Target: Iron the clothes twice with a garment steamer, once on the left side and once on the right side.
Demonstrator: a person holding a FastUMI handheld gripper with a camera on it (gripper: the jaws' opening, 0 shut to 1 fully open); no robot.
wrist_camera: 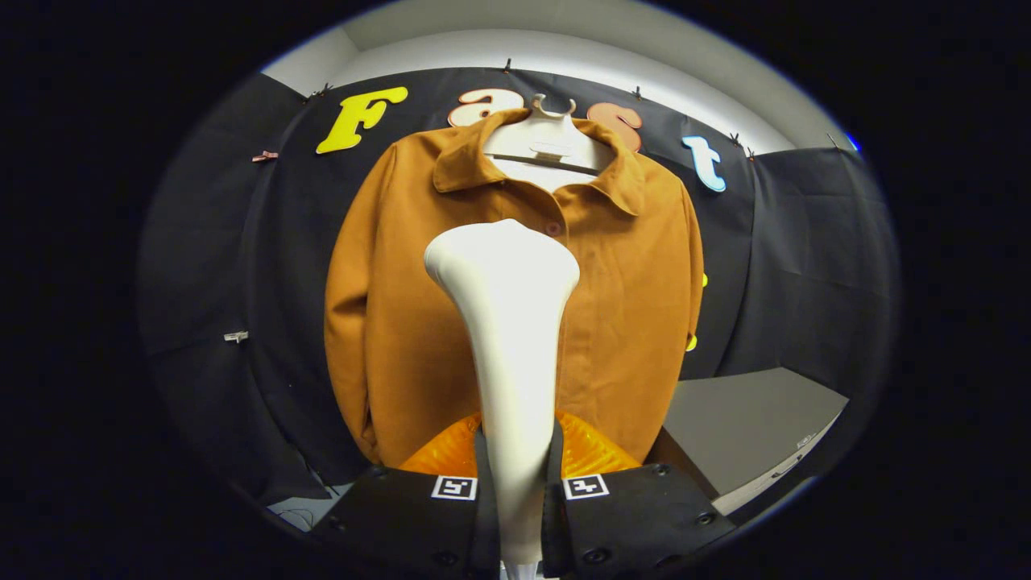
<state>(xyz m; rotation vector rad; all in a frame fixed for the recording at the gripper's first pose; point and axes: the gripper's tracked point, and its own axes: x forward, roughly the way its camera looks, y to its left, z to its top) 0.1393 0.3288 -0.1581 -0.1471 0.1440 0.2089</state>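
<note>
Hanger [551, 143]: pale, hooked at the top against the dark cloth wall [805, 258], it alone carries the garment.
Shirt [419, 322]: rust-brown, collared and buttoned down the front, draped over the hanger with both sleeves falling straight at its sides.
Surface [749, 419]: a grey slab low to the right of the shirt's hem, running back to the wall; its near edge shows a paler strip.
On the surface: too little of it is visible to tell what rests there.
Hand-held gripper [517, 491]: fingers pressed on the white steamer [507, 322] handle, its head before the shirt front.
</note>
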